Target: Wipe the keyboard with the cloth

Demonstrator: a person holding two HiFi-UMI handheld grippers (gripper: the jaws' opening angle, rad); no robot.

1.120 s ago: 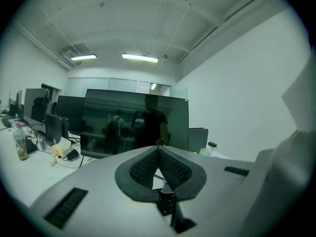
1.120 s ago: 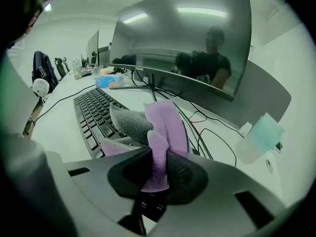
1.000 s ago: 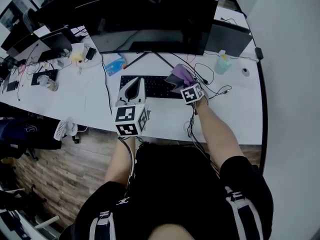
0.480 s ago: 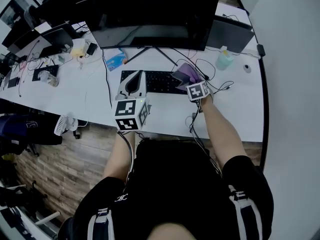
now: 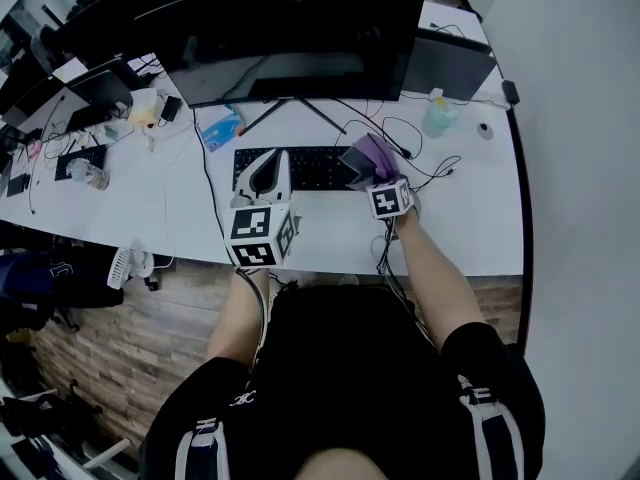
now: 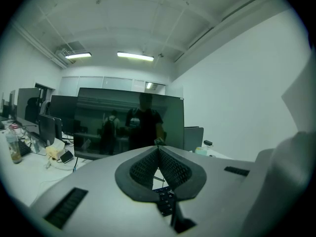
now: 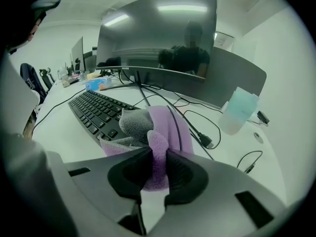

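A purple cloth [image 7: 165, 122] is being pinched in the right tongs [image 7: 157, 164] at the right end of the keyboard [image 7: 94, 110], its length laid leftward from them across the counter [image 5: 450, 228], beneath the empty, pressed-together left tongs [image 6: 158, 157].

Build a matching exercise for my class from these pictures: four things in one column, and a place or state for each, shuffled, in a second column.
Column 1
1. cloth
2. left gripper
3. keyboard
4. bottle

Column 2
A. jaws together, nothing between them
B. stands on the desk, to the right of the monitor
C. pinched between the jaws of the right gripper
D. lies flat on the desk in front of the monitor

Pairs: 1-C, 2-A, 3-D, 4-B
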